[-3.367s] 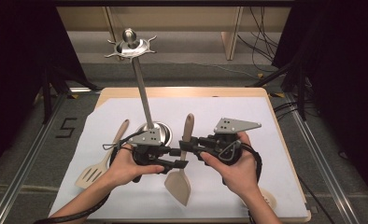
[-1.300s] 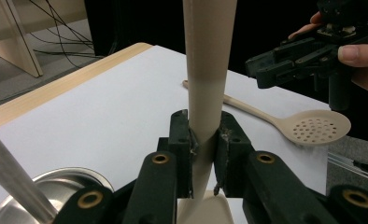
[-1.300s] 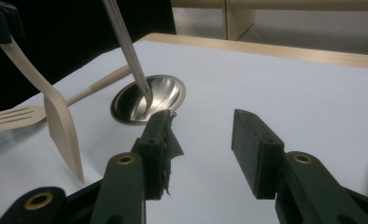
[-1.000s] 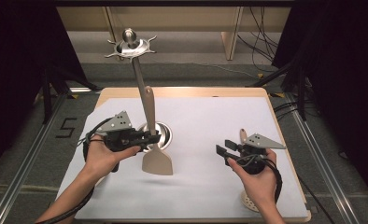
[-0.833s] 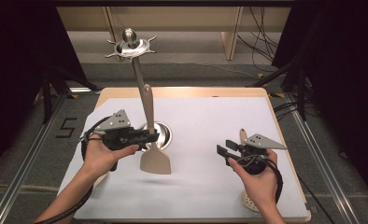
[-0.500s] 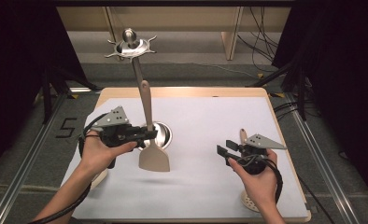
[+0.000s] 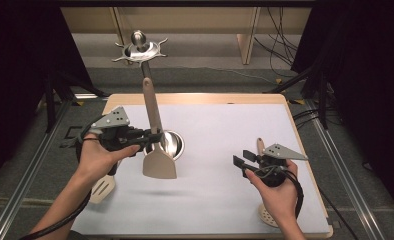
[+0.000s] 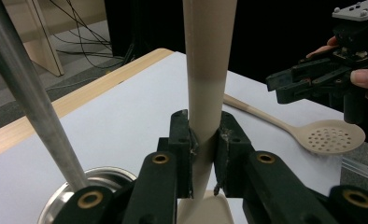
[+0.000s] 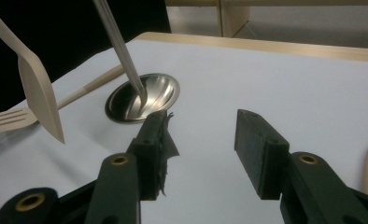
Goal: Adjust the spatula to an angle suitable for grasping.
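Spatula [image 7: 158,161] lifted higher by clamping left claw [image 7: 152,137], right claw [image 7: 240,164] just opened, empty

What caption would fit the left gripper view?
Left tongs clamp an upright beige spatula handle beside a steel rack pole.

Spatula [image 7: 159,162] at frame centre: showing matt, smooth beige plastic, handle a shade browner. Steel stand's round base [image 7: 169,142] and rod [image 8: 30,100]: looking polished, mirroring light. Bench [image 7: 220,97]: pale wood edge showing, covered by matt white sheet [image 7: 225,130]. Gripper [image 9: 203,154] parts: looking like matt black plastic with brass-coloured rivets. Perforated spoon [image 8: 334,136], right: reading as matt cream plastic.
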Motion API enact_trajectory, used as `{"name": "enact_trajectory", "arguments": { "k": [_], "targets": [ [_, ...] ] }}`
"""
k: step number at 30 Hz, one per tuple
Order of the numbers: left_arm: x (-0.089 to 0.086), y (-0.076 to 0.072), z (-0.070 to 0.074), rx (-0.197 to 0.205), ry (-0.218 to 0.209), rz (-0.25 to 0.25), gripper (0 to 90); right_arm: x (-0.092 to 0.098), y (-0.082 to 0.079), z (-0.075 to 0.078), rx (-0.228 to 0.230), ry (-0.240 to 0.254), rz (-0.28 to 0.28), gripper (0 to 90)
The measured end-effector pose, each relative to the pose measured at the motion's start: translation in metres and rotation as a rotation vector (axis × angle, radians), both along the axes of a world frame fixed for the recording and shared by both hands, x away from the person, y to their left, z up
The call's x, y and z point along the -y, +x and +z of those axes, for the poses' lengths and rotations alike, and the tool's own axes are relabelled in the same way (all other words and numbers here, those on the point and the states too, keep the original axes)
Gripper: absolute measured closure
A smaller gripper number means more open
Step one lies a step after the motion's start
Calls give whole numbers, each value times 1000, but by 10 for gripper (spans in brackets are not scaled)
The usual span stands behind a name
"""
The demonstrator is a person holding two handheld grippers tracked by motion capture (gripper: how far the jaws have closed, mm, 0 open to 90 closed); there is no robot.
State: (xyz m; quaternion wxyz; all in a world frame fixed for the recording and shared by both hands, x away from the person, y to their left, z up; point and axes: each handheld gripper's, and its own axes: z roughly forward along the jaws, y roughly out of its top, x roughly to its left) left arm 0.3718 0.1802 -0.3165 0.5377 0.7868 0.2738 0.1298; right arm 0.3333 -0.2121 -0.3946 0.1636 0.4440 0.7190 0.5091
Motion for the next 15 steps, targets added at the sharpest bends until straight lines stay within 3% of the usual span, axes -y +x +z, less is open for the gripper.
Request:
{"name": "enact_trajectory", "arguments": {
  "k": [5,15],
  "targets": [
    [-3,1,3,-1,-7,5,781,1,1,-1,23,-35,-3,551],
    [-5,5,11,7,-15,11,781,-1,0,-1,-4,-4,4,549]
  ]
}}
